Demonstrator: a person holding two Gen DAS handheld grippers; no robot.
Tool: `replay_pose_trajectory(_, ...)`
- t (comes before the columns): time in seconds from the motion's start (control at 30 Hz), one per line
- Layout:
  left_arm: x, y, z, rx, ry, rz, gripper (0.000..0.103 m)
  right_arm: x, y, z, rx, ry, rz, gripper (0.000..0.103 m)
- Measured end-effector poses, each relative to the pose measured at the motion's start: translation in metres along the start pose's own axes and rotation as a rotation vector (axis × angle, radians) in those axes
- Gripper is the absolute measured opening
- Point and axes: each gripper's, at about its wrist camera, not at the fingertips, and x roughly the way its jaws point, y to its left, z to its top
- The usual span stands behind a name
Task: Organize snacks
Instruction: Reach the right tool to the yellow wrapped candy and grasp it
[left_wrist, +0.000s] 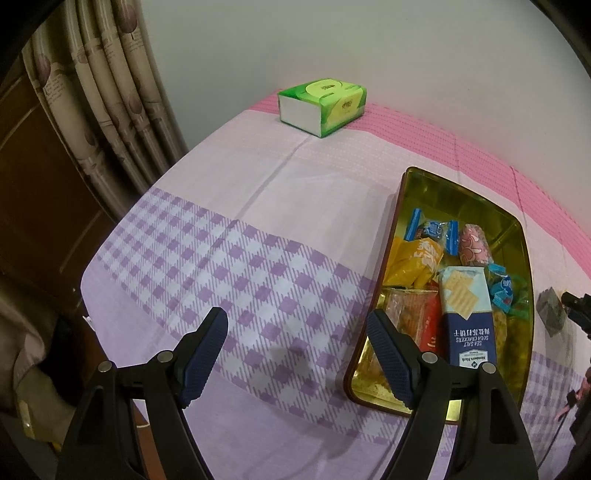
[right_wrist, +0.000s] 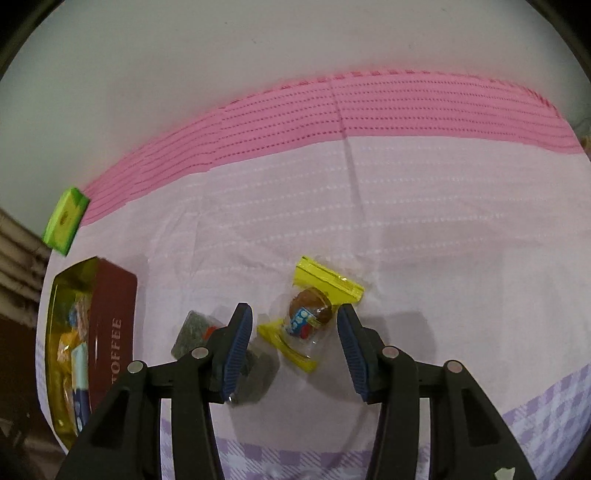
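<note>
A gold-lined tin (left_wrist: 402, 206) lies open on the cloth and holds several snacks, among them a sea salt cracker pack (left_wrist: 467, 314). My left gripper (left_wrist: 297, 325) is open and empty, hovering over the checked cloth just left of the tin. In the right wrist view the tin (right_wrist: 110, 314) shows its brown "TOFFEE" side at the left. My right gripper (right_wrist: 294, 325) is open, its fingers either side of a yellow-wrapped cake snack (right_wrist: 310, 317) lying on the cloth. A dark seaweed packet (right_wrist: 192, 332) lies partly behind the left finger.
A green tissue pack (left_wrist: 321, 107) sits at the far edge of the table by the wall; it also shows in the right wrist view (right_wrist: 65, 221). Curtains (left_wrist: 96, 99) hang at the left. The cloth's (left_wrist: 236, 206) left edge drops off near the curtains.
</note>
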Motion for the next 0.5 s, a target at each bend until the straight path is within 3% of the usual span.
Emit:
replay_pose_trajectory(0.27,0.001,0.000,-0.001,-0.004,0.009,-0.004,0.078,0.011,0.008,0.004,-0.059,-0.012,-0.053,0.046)
replay_pose_trajectory(0.5,0.002,-0.007,-0.002,0.027,0.010,0.006,0.078,0.009,0.007,-0.006,-0.159,-0.064,-0.078,0.029)
